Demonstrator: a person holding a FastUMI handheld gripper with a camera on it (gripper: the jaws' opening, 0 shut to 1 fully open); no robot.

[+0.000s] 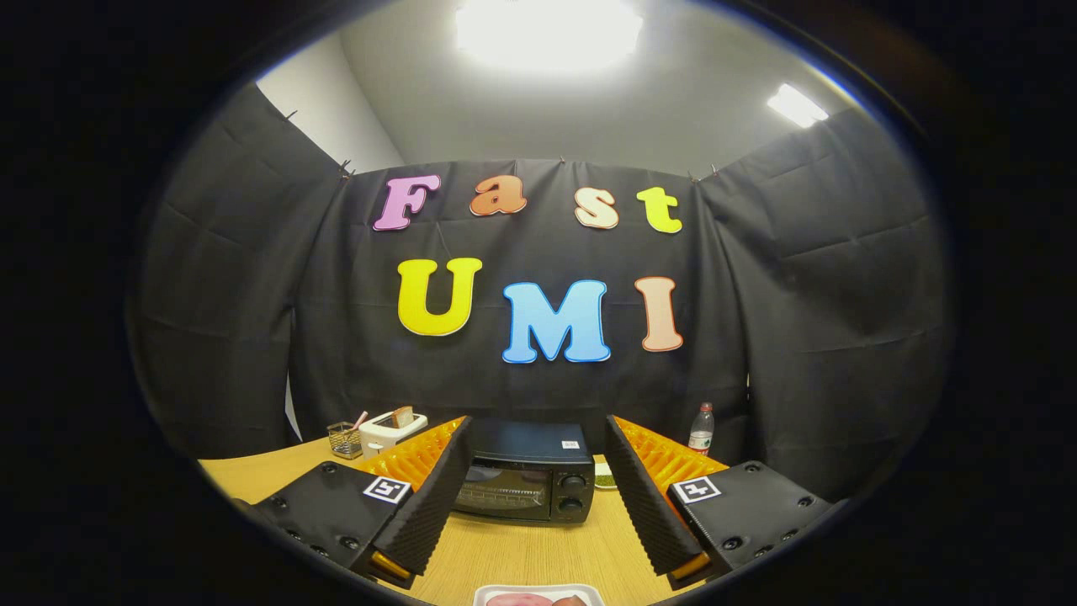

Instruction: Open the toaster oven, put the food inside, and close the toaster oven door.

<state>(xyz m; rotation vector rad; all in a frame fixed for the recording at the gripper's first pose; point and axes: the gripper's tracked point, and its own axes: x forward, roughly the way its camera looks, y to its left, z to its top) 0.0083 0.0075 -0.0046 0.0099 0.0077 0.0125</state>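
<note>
Right now the oven (526,481) stands on the table (522,551) beyond my fingers, framed in the gap between them, its door closed; the glass front takes up most of the face, with two knobs (573,493) stacked at its right side. I judge it a stiff, fairly heavy box that will not slide easily; the door should swing on a hinge, probably at the bottom edge, so the place to take hold is the handle along the top of the door, though that bar is too small here for me to make out clearly; the glass looks slick and is no place to press.

The food (538,600) lies on a white plate (496,594) on the table just below my fingers, pinkish and rounded, partly cut off; I would guess it is soft and light, easy to dent, so it wants a gentle pinch across its middle rather than a hard squeeze.

My gripper (534,497) is spread wide, holding nothing and touching nothing; both fingers hang above the table well short of the oven.

Off to the side sit a white toaster (391,431) and a wire basket (344,438); a bottle (701,429) stands on the other side, by the cloth wall.
</note>
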